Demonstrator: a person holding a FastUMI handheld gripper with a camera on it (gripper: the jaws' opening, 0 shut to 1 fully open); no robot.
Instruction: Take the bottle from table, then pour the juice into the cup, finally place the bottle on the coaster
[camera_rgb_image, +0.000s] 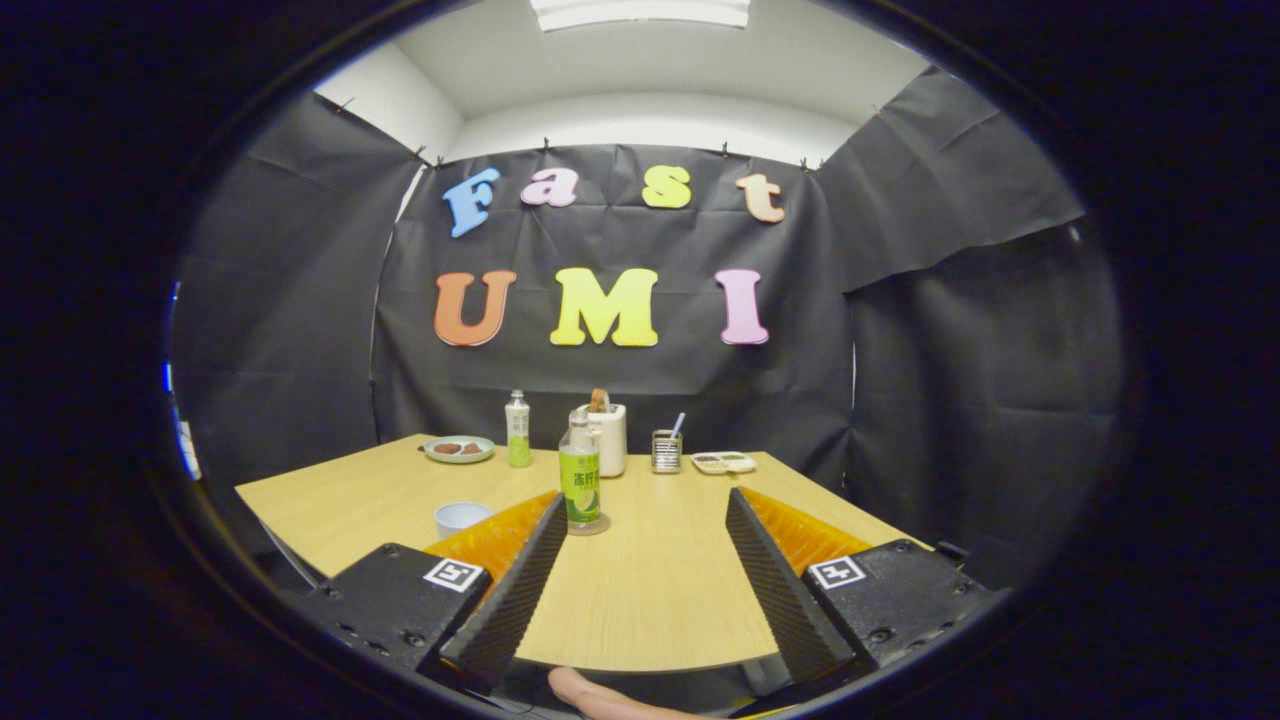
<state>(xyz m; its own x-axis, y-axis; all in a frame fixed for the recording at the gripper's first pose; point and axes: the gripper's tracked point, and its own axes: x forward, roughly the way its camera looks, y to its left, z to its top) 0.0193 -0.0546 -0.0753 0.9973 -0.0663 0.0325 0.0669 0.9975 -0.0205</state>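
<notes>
A juice bottle (580, 485) with a green label and a clear cap stands upright on the wooden table (650, 590), just ahead of the left fingertip. Under its base lies a small round grey coaster (594, 527). A white cup (460, 517) sits on the table to the left, partly hidden behind the left finger. My gripper (645, 500) is open, its two fingers wide apart with only bare table between them. The bottle stands apart from both fingers.
Along the table's far edge stand a second green-and-white bottle (517, 430), a plate (459, 449) with brown food, a white container (606, 436), a metal can (666, 450) holding a utensil, and a small tray (724, 462). A person's fingertip (600, 702) shows below the table's near edge.
</notes>
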